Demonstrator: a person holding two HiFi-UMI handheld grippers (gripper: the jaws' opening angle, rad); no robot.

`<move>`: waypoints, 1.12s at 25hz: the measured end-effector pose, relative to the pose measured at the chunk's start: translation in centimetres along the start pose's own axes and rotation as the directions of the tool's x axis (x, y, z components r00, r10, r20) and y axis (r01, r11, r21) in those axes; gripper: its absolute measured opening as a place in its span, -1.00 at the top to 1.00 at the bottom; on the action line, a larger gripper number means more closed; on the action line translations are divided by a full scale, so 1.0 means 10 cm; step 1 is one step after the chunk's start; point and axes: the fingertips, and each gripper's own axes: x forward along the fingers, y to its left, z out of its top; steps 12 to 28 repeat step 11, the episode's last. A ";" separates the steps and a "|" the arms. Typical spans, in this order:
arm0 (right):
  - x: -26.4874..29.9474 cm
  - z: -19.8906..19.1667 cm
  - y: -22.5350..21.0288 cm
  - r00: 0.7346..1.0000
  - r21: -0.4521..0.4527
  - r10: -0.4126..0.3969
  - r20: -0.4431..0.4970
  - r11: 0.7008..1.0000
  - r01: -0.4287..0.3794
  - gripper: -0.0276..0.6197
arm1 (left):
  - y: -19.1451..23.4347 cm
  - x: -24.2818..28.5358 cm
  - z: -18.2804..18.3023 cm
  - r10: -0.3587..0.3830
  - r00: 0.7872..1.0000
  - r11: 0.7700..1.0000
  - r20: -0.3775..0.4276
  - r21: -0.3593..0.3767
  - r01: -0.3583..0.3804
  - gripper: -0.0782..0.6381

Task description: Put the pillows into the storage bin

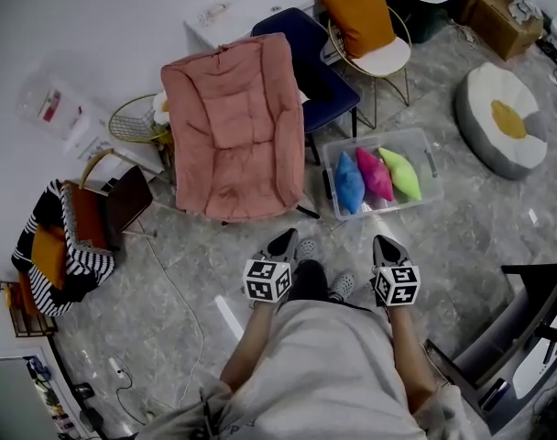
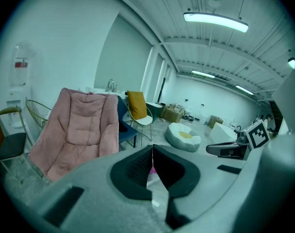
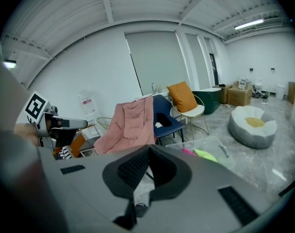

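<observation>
No words, numbers or brand names can be read anywhere. The left cube (image 1: 267,280) behind the left tool (image 1: 283,243) and the right cube (image 1: 395,284) behind the right tool (image 1: 386,244) bear only black-and-white square patterns. A wall notice (image 1: 51,106) with a red patch, far left of the left tool, is too small to read.

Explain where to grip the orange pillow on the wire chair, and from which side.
Probably an upper corner of the orange pillow, approached from the open seat side of the wire chair: it leans upright against the backrest, leaving that soft corner free.
</observation>
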 end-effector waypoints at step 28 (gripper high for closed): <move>-0.03 0.05 -0.13 0.999 0.076 -0.025 0.033 0.997 0.023 0.92 | -0.07 0.02 0.01 -0.007 1.000 1.000 -0.003 0.010 0.007 0.75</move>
